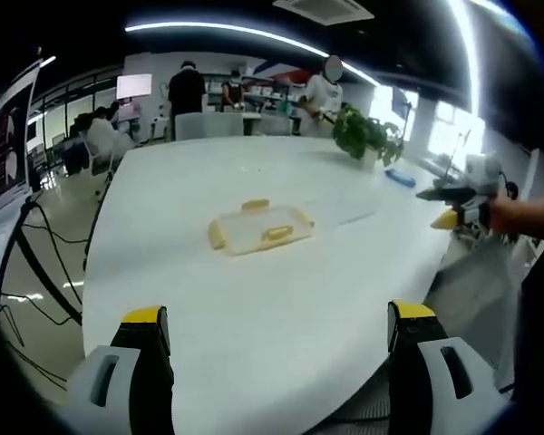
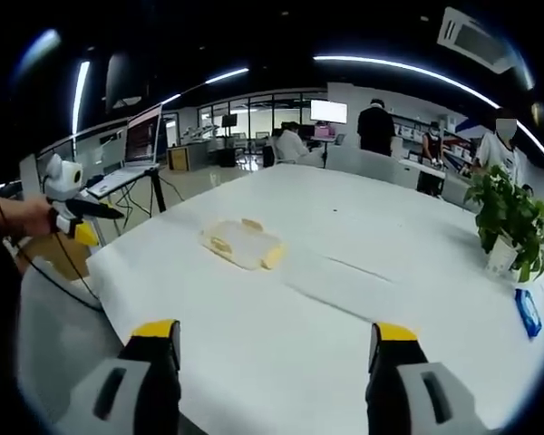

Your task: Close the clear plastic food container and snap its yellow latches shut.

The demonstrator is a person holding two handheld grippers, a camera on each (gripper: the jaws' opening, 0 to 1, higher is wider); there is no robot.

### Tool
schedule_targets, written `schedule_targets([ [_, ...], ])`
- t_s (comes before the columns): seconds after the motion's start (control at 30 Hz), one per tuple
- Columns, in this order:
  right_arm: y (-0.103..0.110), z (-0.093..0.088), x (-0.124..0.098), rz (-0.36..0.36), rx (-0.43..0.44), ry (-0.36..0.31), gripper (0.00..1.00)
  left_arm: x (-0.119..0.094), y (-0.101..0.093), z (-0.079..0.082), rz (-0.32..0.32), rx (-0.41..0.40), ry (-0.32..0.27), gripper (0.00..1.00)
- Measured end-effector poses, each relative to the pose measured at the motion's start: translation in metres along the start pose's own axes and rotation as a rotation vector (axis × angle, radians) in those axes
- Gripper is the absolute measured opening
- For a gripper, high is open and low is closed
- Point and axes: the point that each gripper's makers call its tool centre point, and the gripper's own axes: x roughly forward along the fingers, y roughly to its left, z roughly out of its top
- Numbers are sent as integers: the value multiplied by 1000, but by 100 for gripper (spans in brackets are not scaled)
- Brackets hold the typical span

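white tabletop (image 1: 254, 308) is stretching out under both grippers, the left gripper (image 1: 276, 331) and right gripper (image 2: 276, 344) each hovering with jaws spread wide, gripping nothing. further out, mid-table, the clear food container (image 1: 259, 227) is lying with its yellow latches (image 1: 276, 233) showing, well ahead of both, long axis running across the left view, neither gripper looking clearly nearer.

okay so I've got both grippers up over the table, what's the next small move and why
Probably bring both open tools forward toward the clear container. It lies mid-table, well beyond the left hand-held gripper and right hand-held gripper, so neither can reach its yellow latches yet.
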Motion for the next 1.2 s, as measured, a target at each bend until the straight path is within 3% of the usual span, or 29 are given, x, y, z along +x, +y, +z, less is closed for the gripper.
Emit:
schedule_targets([
  [0.4, -18, 2, 26, 27, -42, 34, 87, 26, 7, -1, 2, 6, 51, 99],
  [0.73, -27, 17, 40, 70, -54, 30, 87, 46, 14, 3, 15, -1, 78, 99],
  [0.97, -29, 20, 54, 103, -72, 37, 87, 66, 6, 9, 2, 7, 84, 99],
  [1.1, -25, 14, 61, 137, -82, 74, 87, 75, 4, 10, -8, 4, 89, 99],
  [1.2, -23, 21, 62, 153, -67, 57, 88, 78, 2, 11, -22, 17, 97, 98],
])
